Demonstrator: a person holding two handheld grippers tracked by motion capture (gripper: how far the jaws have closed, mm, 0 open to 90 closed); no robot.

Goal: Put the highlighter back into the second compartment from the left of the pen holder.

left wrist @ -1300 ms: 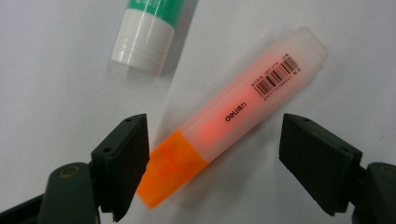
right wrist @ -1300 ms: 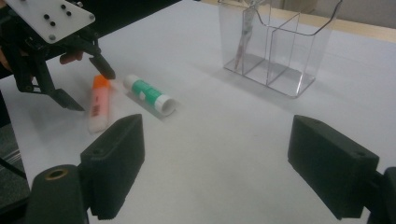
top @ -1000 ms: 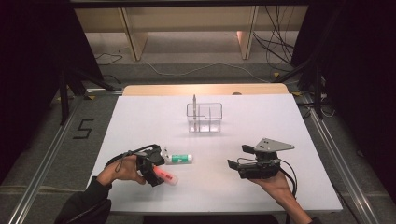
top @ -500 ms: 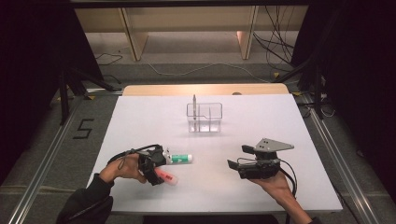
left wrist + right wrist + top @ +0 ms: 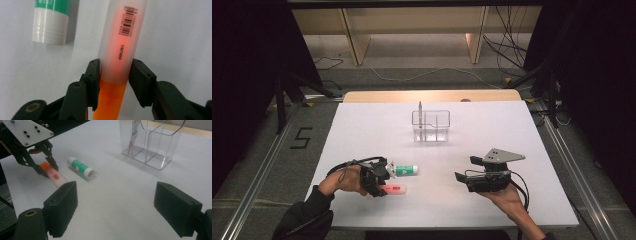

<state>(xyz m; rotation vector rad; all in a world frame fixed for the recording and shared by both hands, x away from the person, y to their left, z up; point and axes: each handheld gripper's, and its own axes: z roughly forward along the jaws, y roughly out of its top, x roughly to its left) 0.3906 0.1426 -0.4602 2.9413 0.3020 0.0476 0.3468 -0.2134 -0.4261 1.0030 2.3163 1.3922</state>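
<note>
Near left on the tabletop [image 5: 512,135]: left gripper [image 5: 379,182] jaws just closed, pinching the orange highlighter [image 5: 119,57] for lifting. Right gripper [image 5: 467,175] waiting, jaws spread, nothing between.

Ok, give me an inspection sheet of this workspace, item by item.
Surface: white table, flat, no spills seen.
Job's things: orange highlighter lying flat; green-and-white glue stick lying beside it, apart.
Clutter: clear divided organizer upright mid-table, one pen standing in it.
Grippers: left gripper has just been closing, fingers at the highlighter's sides; right gripper open, nothing between its fingers.
Cables: one trails from each gripper; loose cables on the floor behind.
Surroundings: wooden shelving legs, dark curtains, floor rails.
</note>
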